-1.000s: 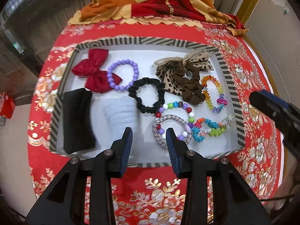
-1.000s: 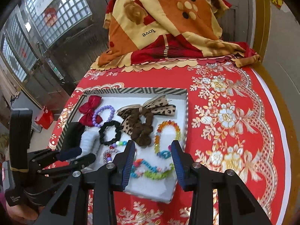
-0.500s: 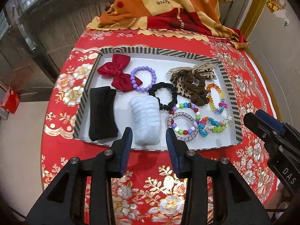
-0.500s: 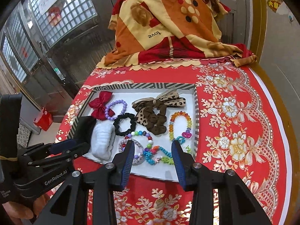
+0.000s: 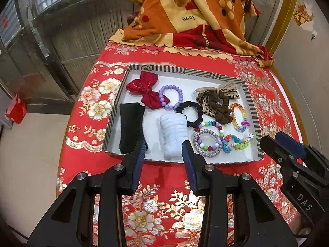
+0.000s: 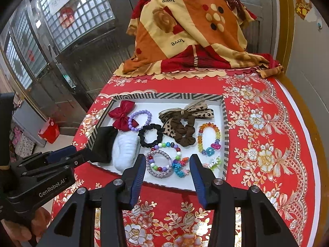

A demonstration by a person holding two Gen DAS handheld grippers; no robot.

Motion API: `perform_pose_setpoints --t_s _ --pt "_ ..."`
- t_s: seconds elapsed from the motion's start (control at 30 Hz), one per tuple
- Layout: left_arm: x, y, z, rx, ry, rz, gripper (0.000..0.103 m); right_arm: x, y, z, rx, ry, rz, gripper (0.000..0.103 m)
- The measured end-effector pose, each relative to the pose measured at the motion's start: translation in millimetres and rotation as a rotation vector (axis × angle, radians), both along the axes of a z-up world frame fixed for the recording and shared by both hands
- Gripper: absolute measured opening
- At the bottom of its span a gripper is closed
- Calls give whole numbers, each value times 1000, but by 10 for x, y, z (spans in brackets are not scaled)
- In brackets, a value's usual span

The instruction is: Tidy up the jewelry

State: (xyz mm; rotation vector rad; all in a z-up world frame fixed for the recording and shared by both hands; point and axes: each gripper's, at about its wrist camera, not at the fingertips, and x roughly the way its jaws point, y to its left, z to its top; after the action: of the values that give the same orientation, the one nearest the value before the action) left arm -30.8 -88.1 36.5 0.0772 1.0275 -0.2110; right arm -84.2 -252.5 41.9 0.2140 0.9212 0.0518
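Both grippers had pulled back from the tray since a second before, so the whole striped box now sat farther ahead of my fingers. My left gripper (image 5: 162, 150) hung with its jaws wide apart and nothing between them, above the near rim of the tray (image 5: 185, 71). Straight ahead between its fingertips lay the white fluffy scrunchie (image 5: 173, 133), and just to the left of the left fingertip lay the black headband (image 5: 131, 129). Farther ahead and left of my line sat the red bow (image 5: 145, 91), overlapping the purple bead bracelet (image 5: 170, 96). The black scrunchie (image 5: 190, 113) lay beyond the right fingertip, touching the leopard bow scrunchie (image 5: 216, 103).

My right gripper (image 6: 165, 165) was likewise spread wide and empty, held over the near edge of the tray (image 6: 168, 96). Between its fingertips I saw the multicoloured bead bracelet (image 6: 164, 156) resting on the silver braided bracelet (image 6: 158, 164), with the turquoise chip bracelet (image 6: 178, 168) beside them near the right fingertip. Ahead and to the right of that finger lay the amber bead bracelet (image 6: 208, 140). Everything rested on the red floral tablecloth (image 6: 263, 144), and beyond the tray, well ahead of both tools, a folded orange blanket (image 6: 189, 35) was heaped.
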Motion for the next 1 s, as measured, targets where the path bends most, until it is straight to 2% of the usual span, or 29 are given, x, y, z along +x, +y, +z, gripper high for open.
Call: perform_pose_setpoints --t_s 0.1,1.0 --pt "-23 17 29 -2 -7 -2 36 -17 25 26 -1 -5 2 53" --pt "-76 85 161 -15 -43 -7 36 -108 87 126 -19 -19 6 54"
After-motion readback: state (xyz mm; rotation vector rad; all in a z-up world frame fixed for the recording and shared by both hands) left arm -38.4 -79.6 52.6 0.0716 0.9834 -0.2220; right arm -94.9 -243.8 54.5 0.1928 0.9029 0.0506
